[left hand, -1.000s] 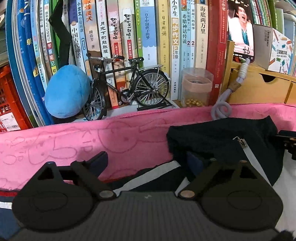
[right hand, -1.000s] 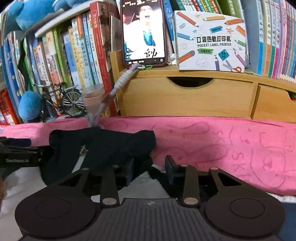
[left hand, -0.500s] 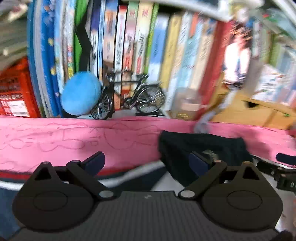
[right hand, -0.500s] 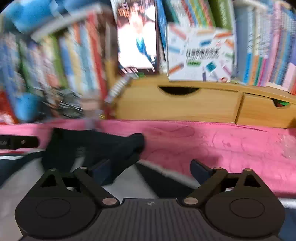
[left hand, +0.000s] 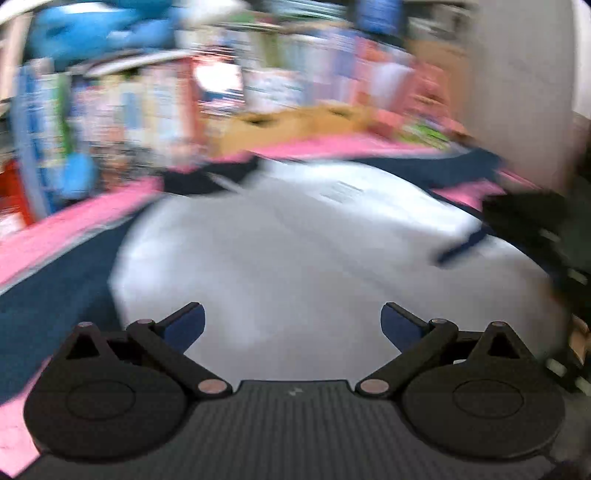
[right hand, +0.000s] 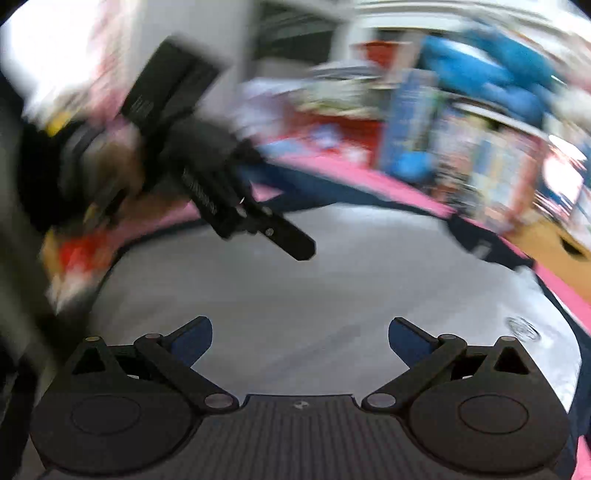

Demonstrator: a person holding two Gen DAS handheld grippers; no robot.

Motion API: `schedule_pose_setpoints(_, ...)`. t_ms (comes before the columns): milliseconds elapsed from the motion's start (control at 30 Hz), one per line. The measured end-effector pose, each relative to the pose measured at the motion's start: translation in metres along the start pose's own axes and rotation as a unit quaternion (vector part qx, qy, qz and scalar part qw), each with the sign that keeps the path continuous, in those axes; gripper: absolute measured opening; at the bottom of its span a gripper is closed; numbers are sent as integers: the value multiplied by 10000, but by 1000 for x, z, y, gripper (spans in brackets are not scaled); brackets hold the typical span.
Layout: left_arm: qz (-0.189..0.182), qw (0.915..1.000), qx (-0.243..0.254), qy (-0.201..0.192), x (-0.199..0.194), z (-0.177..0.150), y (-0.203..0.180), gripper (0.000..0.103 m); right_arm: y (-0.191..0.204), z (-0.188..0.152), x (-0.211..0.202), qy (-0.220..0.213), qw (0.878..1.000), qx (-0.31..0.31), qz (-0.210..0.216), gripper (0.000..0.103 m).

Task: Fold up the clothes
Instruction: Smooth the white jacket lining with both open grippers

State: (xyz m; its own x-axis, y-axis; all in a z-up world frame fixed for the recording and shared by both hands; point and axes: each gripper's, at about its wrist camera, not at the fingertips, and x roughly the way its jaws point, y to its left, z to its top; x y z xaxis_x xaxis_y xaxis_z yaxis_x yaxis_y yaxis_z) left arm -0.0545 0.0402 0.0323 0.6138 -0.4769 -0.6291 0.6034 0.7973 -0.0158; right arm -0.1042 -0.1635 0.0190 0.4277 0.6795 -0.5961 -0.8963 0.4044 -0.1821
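Observation:
A jacket with a white body [left hand: 295, 240] and navy sleeves [left hand: 55, 295] lies spread on the pink cloth [left hand: 55, 229]; its dark collar [left hand: 207, 181] is at the far end. My left gripper [left hand: 291, 314] hovers over the white body, its jaws opening and nothing between them. My right gripper [right hand: 300, 326] also hangs above the white body [right hand: 332, 277], open and empty. In the right wrist view the left gripper [right hand: 258, 225] reaches in from the upper left, held by a hand [right hand: 122, 173]. Both views are blurred by motion.
Behind the pink cloth stands a shelf of upright books [left hand: 147, 103], with a wooden drawer box [left hand: 288, 125] and a blue plush toy [left hand: 92, 26]. A red crate [left hand: 11, 184] sits at the far left.
Both grippers have pulled back from the dark collar and swung round, so the whole white body now shows. The right gripper, shut on the collar a second ago, has opened and let go.

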Motion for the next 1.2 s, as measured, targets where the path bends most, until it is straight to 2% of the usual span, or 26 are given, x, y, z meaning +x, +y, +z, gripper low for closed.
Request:
schedule_pose_setpoints(67, -619, 9970, 378, 265, -4, -3, -16, 102, 13, -2, -7, 129, 9986, -459, 242, 103)
schedule_pose_setpoints(167, -1235, 9834, 1187, 599, -3, -6, -40, 102, 22, -2, -4, 276, 9947, -785, 599, 103)
schedule_pose_setpoints(267, -1147, 9718, 1897, 806, 6, -13, -57, 102, 29, -7, 9, 467, 9920, -929, 716, 103)
schedule_pose_setpoints(300, -1073, 9704, 1988, 849, 10, -17, -57, 103, 31, -11, 11, 462, 9917, -961, 714, 103)
schedule_pose_setpoints(433, -1162, 9760, 1639, 841, 14, -26, -40, 103, 27, -24, 2, 331, 9936, -883, 615, 103)
schedule_pose_setpoints(533, -1124, 9779, 1595, 748, 7, -33, -32, 103, 22, -37, -8, 357, 9954, -756, 460, 103)
schedule_pose_setpoints(667, -864, 9802, 1600, 783, -8, -48, -25, 103, 22, -66, -37, 551, 9961, -666, -183, 103)
schedule_pose_setpoints(800, -532, 9849, 1322, 978, -26, -57, -14, 103, 11, -94, -71, 828, 9933, -126, -793, 103)
schedule_pose_setpoints(867, -406, 9846, 1073, 1321, -34, -52, -8, 103, 7, -99, -88, 1043, 9892, 248, -999, 103)
schedule_pose_setpoints(933, -490, 9829, 717, 1623, -42, -36, 2, 103, 5, -99, -107, 1286, 9827, 623, -1182, 103)
schedule_pose_setpoints(967, -553, 9841, 582, 1587, -47, -24, 8, 103, 3, -97, -121, 1229, 9810, 832, -1253, 103)
schedule_pose_setpoints(1000, -569, 9874, 490, 1395, -51, -9, 12, 103, -2, -94, -134, 992, 9802, 1066, -1343, 103)
schedule_pose_setpoints(1033, -563, 9910, 420, 1143, -51, 7, 15, 103, -11, -96, -147, 615, 9762, 1366, -1568, 103)
schedule_pose_setpoints(1100, -587, 9957, 244, 676, -41, 42, 19, 103, -30, -102, -174, -189, 9582, 1979, -2057, 103)
schedule_pose_setpoints(1133, -622, 9968, 109, 483, -29, 60, 20, 103, -39, -105, -187, -590, 9445, 2277, -2292, 103)
schedule_pose_setpoints(1200, -599, 9979, -129, 195, 4, 93, 14, 103, -69, -119, -198, -780, 9092, 2814, -2969, 103)
